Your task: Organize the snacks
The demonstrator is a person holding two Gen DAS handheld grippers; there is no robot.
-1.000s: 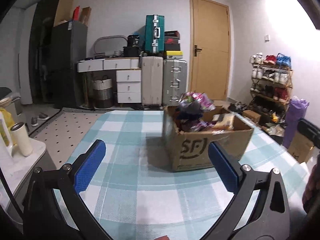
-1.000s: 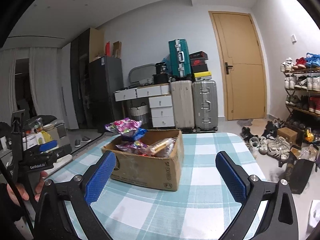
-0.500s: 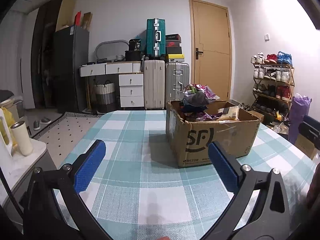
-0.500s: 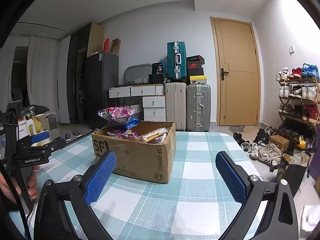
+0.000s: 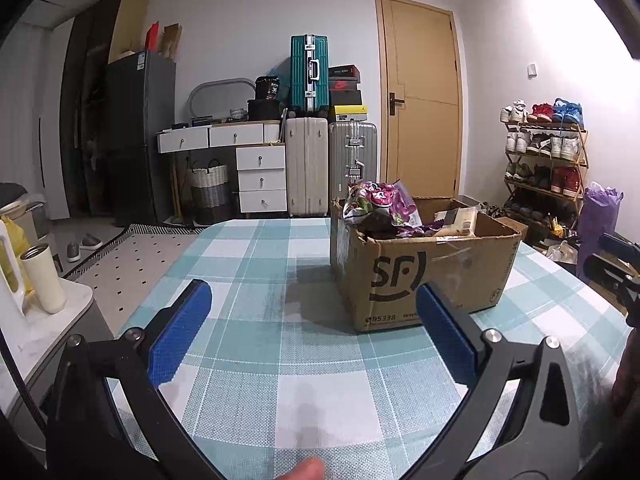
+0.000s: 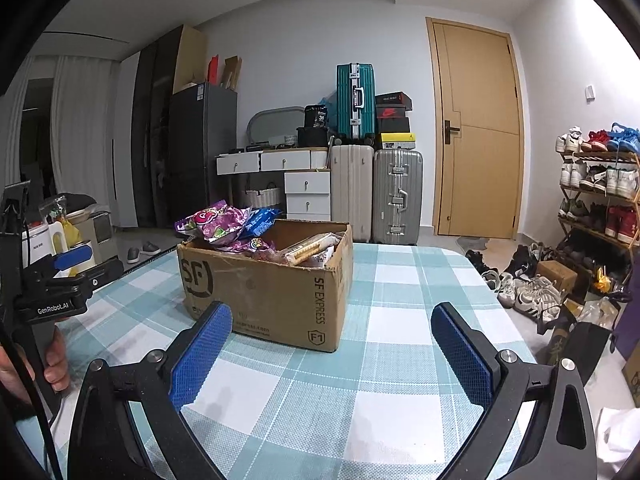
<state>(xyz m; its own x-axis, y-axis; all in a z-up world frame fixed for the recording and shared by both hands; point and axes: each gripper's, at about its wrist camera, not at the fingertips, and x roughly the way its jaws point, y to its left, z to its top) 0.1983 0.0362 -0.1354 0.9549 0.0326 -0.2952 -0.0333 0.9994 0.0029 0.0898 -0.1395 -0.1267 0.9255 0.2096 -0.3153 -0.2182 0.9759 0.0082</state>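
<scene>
While both of my tools hang spread wide and empty over the tabletop (image 5: 256,264), the cardboard box (image 6: 264,284) of snacks (image 6: 224,224) stands mid-table, ahead of each. It lies forward and to the right of my left gripper (image 5: 316,332), forward and to the left of my right gripper (image 6: 332,352); neither looks clearly nearer.
</scene>
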